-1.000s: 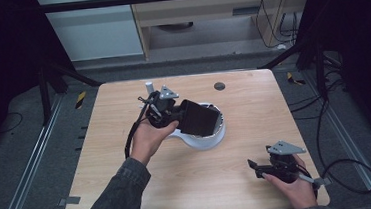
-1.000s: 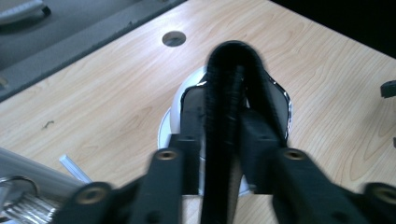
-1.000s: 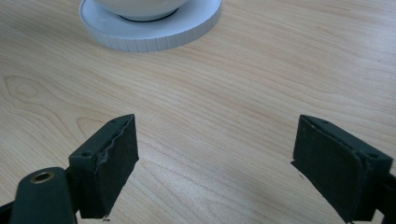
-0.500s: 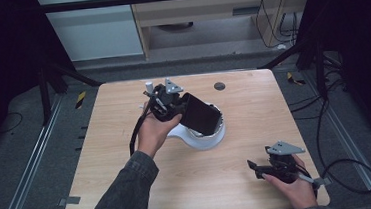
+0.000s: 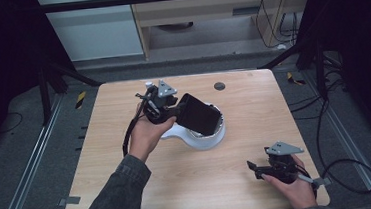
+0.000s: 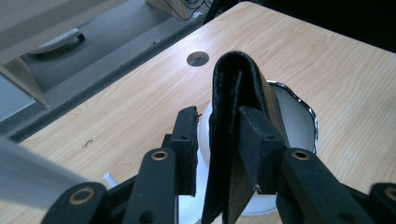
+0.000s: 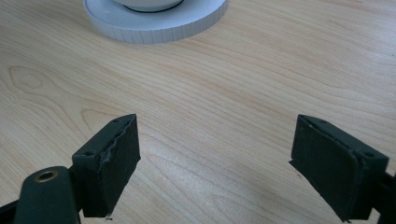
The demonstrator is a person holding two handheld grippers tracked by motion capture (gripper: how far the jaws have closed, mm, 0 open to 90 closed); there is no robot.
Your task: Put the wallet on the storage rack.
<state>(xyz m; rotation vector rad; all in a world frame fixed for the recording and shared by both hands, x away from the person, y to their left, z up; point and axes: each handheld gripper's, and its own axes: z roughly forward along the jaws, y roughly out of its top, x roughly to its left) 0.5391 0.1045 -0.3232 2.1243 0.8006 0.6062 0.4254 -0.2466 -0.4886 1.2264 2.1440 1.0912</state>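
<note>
A black wallet [image 5: 198, 114], folded shut, is held above a white scale [image 5: 202, 137] with a round, metal-rimmed platform that sits near the middle of the wooden table [image 5: 130, 189]. In the left gripper view the wallet [image 6: 238, 121] stands on edge between the jaws, its spine pointing away from the camera and its brown inner lining showing along one side. The left gripper [image 5: 174, 111] has its jaws clamped on the wallet's near end, and the person's left hand [image 5: 146, 135] grasps that gripper from the table's left half. A small round hole [image 5: 219, 86] lies in the tabletop near the far edge, beyond the scale. The right gripper [image 5: 252, 168] rests low near the table's near right corner, held by the right hand [image 5: 293, 186]; in the right gripper view its jaws stand wide apart over bare wood, with the scale's white base [image 7: 154, 21] ahead.
</note>
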